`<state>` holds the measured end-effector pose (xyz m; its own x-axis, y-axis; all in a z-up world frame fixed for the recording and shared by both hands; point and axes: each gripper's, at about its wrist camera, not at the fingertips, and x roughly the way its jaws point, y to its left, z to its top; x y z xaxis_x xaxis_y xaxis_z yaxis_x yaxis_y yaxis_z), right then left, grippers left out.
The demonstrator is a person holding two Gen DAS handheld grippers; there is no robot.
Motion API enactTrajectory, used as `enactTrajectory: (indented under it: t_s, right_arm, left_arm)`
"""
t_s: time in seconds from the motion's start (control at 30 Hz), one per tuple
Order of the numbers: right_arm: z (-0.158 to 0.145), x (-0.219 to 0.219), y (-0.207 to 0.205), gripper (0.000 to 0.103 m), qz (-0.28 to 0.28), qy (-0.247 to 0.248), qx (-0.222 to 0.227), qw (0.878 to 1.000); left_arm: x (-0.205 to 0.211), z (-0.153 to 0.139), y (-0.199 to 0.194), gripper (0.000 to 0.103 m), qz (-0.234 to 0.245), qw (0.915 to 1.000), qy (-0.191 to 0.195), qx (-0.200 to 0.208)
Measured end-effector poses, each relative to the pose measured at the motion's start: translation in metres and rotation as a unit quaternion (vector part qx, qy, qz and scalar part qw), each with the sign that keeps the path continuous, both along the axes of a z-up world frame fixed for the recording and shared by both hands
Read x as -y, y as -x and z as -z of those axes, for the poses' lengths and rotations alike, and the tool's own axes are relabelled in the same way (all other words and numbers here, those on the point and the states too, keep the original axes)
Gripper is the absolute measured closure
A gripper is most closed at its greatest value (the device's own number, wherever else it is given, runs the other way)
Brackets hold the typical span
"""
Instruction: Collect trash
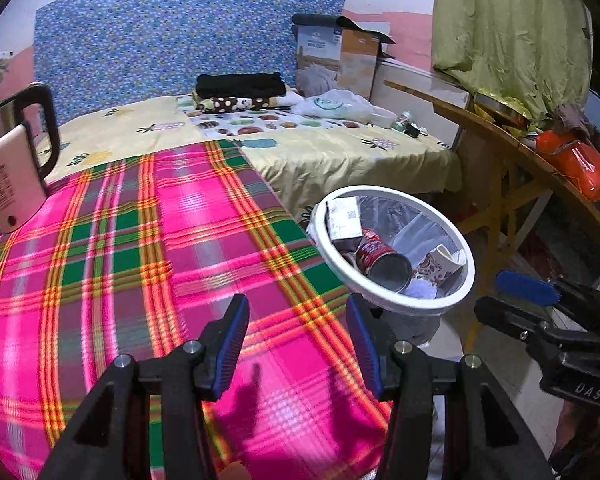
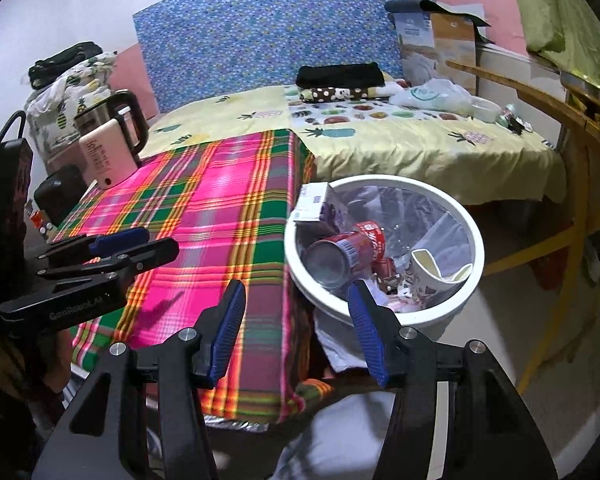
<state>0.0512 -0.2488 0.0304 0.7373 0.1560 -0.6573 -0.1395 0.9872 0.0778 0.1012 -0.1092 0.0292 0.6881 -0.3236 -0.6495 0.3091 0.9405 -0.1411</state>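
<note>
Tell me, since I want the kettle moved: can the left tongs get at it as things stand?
Probably yes. The left tongs are open and empty, and only bare plaid cloth lies between them and the kettle.

Both cameras sit close above the pink checked cloth (image 1: 160, 240), looking forward and down. Each sees the white bin (image 1: 396, 300) at about three o'clock and the bed (image 2: 380, 144) at twelve o'clock.
</note>
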Motion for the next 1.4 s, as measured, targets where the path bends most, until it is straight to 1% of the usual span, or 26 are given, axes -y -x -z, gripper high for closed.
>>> enactTrajectory:
  t_s: [0.23,0.43,0.8,1.4]
  right_arm:
    - [-0.001,-0.012,0.014,0.048,-0.011,0.001,0.007,1.000]
    - [0.001,-0.014,0.020,0.048,-0.015,0.002,0.006,1.000]
    - [0.001,-0.016,0.023,0.048,-0.016,0.002,0.010,1.000]
    - [0.000,-0.021,0.026,0.048,-0.019,0.004,0.009,1.000]
  left_arm:
    - [-0.016,0.002,0.023,0.051,-0.019,0.9998,-0.001,0.004]
    - [-0.020,0.004,0.036,0.051,-0.026,0.9996,-0.008,0.004]
    - [-0.022,-0.001,0.043,0.051,-0.033,0.9993,-0.012,0.015]
    - [-0.025,-0.002,0.045,0.051,-0.036,0.9991,-0.015,0.015]
